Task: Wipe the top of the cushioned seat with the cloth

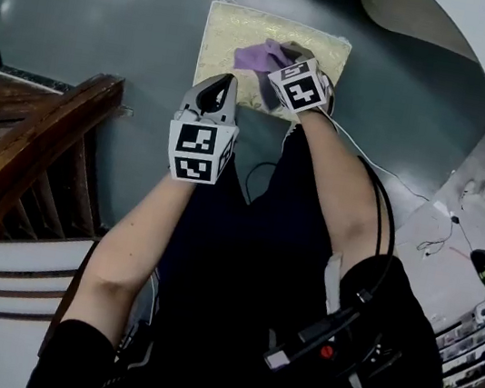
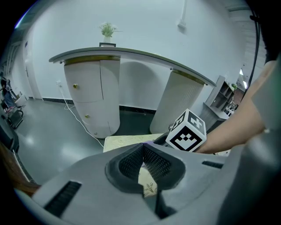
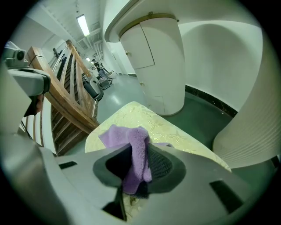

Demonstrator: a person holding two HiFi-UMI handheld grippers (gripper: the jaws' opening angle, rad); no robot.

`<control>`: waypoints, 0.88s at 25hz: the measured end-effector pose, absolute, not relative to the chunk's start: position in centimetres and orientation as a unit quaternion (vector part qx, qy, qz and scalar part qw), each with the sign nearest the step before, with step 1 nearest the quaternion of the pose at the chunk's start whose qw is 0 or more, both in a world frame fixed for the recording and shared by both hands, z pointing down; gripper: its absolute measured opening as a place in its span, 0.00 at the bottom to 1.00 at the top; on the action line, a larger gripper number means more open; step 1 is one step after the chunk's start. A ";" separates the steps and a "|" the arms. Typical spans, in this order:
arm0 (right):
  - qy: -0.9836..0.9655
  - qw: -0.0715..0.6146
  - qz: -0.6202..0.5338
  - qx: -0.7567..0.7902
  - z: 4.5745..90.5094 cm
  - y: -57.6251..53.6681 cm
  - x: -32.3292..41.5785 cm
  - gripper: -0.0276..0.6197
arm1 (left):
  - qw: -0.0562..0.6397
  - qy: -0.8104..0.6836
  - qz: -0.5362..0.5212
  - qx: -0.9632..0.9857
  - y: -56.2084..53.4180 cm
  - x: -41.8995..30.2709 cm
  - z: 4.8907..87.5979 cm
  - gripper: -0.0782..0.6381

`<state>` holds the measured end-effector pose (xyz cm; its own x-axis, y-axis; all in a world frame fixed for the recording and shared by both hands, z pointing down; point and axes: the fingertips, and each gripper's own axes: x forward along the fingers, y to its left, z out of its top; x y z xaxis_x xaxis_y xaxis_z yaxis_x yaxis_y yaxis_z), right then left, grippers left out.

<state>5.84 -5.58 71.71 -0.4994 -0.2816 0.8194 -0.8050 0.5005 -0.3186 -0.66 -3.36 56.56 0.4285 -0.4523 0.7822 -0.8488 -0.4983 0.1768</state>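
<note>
On the grey-green floor (image 1: 112,38), a pale yellow square cushioned seat with a leaf pattern (image 1: 233,30) is seen low down in front of the person. A soft purple cloth (image 1: 258,55) is laid on top of the seat, near its middle. The cloth is held by the right gripper (image 3: 139,162): its jaws are closed tight on a bunched fold of it, and the rest of the cloth is spread on the seat ahead of the jaws. The left gripper (image 2: 142,151) is held just beside the right one, over the near left corner of the seat. Its jaws are pressed together at the tips with nothing caught between them, and a bit of the yellow seat is seen through the gap under the tips. Whether the left gripper is touching the seat cannot be told. A brown wooden chair with a curved back (image 1: 18,160) is stood to the left, apart from the seat. Round white pillars under a curved top (image 2: 92,94) are seen behind the seat.
</note>
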 end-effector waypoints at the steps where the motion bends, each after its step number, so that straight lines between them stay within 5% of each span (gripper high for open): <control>1: -0.785 0.363 0.363 0.347 71.8 -5.3 6.6 0.21 | 0.287 -0.408 0.344 0.795 -3.4 -0.1 56.6 0.11; 22: -0.718 0.395 0.401 0.410 72.7 -0.5 19.2 0.21 | 0.276 -0.357 0.359 0.817 -2.3 5.8 57.2 0.11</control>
<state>19.17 -0.46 72.70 -0.3520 -0.2706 0.8960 -0.9050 0.3429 -0.2519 5.79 -2.30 57.17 0.4875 -0.3843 0.7840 -0.7812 -0.5931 0.1950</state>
